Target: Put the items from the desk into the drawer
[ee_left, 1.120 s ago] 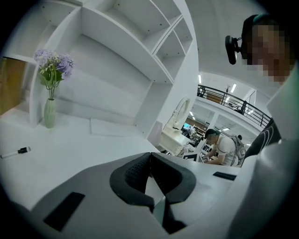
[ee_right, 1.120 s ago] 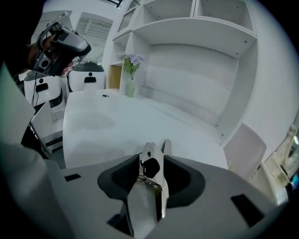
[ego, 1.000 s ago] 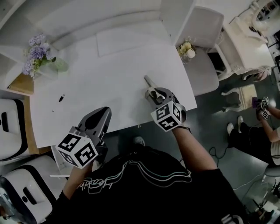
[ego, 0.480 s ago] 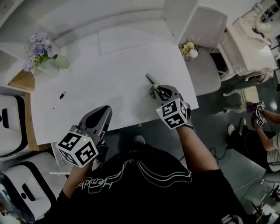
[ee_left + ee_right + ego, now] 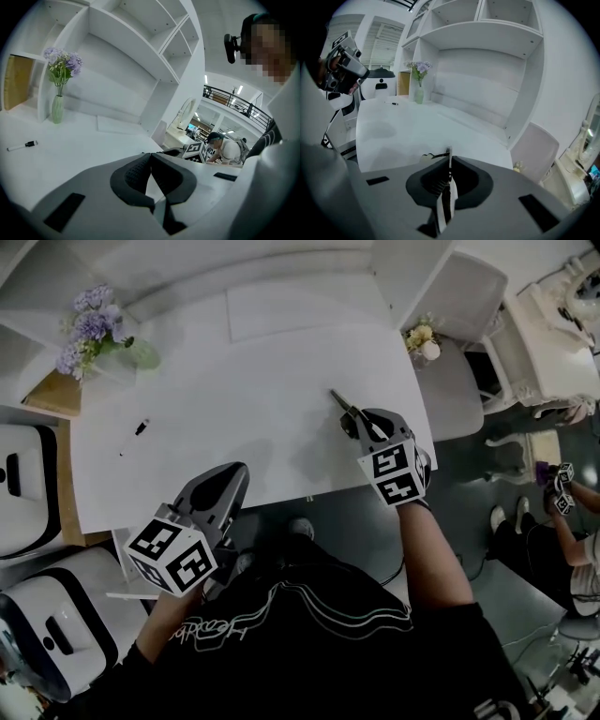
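Right gripper (image 5: 353, 420), jaws just closed on the thin grey item (image 5: 338, 398) at the right edge of the desk (image 5: 234, 399); left gripper (image 5: 232, 474) shut, empty. We expect this narrow pinch could let it slip.

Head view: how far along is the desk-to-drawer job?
Done: nothing looks stowed yet, and no drawer contents are visible.
In hand: the right gripper has just closed its jaws on a slim pen-like item near the right edge of the desk.
Left: that item still needs to go to the drawer, and the marker lies untouched on the desk's left side. The left gripper is shut and empty.
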Action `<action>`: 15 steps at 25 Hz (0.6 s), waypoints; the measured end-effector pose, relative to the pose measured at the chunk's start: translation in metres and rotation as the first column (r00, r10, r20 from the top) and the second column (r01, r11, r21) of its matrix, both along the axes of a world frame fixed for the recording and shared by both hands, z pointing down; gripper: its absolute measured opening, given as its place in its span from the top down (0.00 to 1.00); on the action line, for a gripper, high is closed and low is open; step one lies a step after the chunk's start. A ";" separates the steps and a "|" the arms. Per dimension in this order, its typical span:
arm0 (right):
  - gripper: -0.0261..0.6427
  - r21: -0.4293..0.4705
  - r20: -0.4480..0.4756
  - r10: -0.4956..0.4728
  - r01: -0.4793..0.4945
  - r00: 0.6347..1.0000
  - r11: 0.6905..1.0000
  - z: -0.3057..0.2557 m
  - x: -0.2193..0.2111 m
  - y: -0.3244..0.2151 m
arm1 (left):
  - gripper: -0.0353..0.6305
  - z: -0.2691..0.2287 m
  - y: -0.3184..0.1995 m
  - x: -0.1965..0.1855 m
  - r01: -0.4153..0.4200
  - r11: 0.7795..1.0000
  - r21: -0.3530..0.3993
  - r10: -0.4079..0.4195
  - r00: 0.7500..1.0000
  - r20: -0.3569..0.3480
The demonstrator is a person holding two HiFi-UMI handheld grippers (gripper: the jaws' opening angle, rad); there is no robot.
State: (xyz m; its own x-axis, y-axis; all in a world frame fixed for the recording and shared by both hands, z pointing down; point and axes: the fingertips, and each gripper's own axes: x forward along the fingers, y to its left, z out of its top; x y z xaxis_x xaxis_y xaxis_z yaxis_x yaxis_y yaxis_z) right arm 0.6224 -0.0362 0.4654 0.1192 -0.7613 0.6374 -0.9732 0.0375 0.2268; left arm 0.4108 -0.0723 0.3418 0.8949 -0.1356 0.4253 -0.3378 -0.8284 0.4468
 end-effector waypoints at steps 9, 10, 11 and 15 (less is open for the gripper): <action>0.89 0.056 -0.003 -0.011 0.012 1.000 0.998 -0.039 -0.058 -0.012 | 0.91 -0.005 -0.006 -0.062 0.026 1.000 -0.008 -0.027 0.999 -0.042; 0.89 0.064 -0.006 -0.023 0.023 1.000 0.998 -0.046 -0.068 -0.016 | 0.91 -0.008 -0.008 -0.072 0.034 0.999 -0.003 -0.034 0.998 -0.051; 0.89 0.071 -0.009 -0.035 0.035 0.999 0.997 -0.053 -0.079 -0.020 | 0.91 -0.011 -0.010 -0.081 0.041 0.999 0.001 -0.041 0.997 -0.059; 0.89 0.097 -0.017 -0.081 0.083 0.997 0.992 -0.079 -0.131 -0.028 | 0.91 -0.023 -0.012 -0.124 0.067 0.998 0.004 -0.067 0.995 -0.078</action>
